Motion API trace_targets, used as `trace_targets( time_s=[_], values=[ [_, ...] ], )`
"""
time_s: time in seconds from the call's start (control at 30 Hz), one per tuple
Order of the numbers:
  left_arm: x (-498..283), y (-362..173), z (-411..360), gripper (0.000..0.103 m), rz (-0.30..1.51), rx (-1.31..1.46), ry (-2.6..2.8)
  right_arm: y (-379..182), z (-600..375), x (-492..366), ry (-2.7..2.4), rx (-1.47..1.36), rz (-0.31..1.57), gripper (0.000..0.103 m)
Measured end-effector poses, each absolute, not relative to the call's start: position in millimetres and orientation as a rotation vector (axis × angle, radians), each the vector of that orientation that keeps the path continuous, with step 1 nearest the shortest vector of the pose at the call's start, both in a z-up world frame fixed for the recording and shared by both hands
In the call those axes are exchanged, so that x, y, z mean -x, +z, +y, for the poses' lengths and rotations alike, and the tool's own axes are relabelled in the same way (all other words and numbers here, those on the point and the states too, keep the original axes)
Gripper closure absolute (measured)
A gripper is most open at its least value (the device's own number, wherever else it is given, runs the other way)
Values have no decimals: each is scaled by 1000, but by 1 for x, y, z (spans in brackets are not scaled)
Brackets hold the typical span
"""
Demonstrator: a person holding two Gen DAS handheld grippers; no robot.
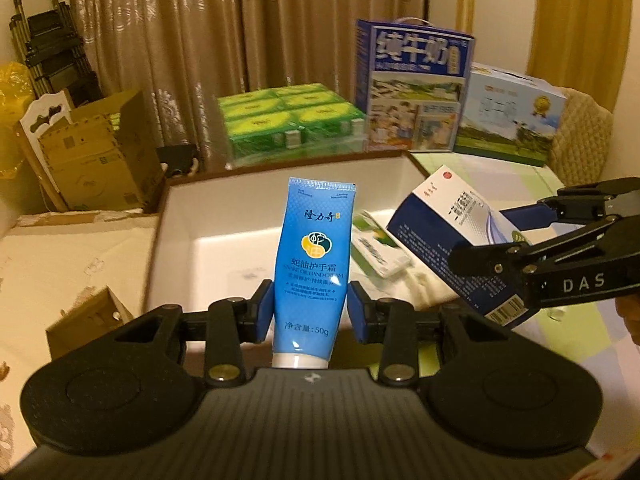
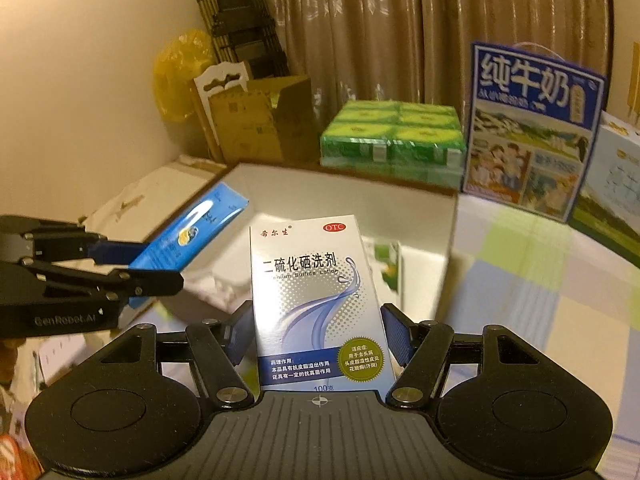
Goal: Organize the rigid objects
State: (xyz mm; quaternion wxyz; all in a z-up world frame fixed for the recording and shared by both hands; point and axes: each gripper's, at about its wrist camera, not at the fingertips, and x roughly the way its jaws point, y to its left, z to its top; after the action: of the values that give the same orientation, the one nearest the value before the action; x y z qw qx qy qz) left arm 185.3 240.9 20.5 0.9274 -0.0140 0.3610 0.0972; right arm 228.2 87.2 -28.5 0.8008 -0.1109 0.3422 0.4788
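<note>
Curtains and stacked cartons fill the upper part of both views, and below them a table carries a shallow white tray (image 1: 176, 216) with a brown rim, which looks like the place for sorted items.

At lower centre of the left wrist view, the left gripper (image 1: 311, 312) is clamped on a blue hand cream tube (image 1: 314, 264), cap toward the camera and crimped end pointing up over the tray. Its blue pads sit on the tube's lower half, 1 each side.

At lower centre of the right wrist view, the right gripper (image 2: 318, 338) is clamped on a white and blue lotion box (image 2: 316, 300), held upright by its lower edges. From the left wrist view that same box hangs tilted at the right of the frame, over the tray's right end. A small green and white packet (image 1: 378, 250) already lies inside the tray just beside it.

Both items appear airborne above the tray, so the step in hand is likely setting them down. To do it well, I would lower each until it nearly touches the floor before parting the jaws, lay the box flat clear of the packet, and keep the 2 grippers apart. The tube is soft, so a gentle release should stop it rolling.

Behind the tray stand green packs (image 1: 288, 116) and a tall milk carton (image 1: 416, 88).
</note>
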Motion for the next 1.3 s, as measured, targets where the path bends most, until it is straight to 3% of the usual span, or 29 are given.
trace_targets(
  time_s=[0.5, 1.3],
  values=[
    [-253, -1, 324, 69, 821, 59, 270, -39, 185, -281, 965, 163, 820, 40],
    [-321, -60, 379, 69, 984, 115, 263, -104, 256, -334, 843, 148, 1007, 40]
  ],
)
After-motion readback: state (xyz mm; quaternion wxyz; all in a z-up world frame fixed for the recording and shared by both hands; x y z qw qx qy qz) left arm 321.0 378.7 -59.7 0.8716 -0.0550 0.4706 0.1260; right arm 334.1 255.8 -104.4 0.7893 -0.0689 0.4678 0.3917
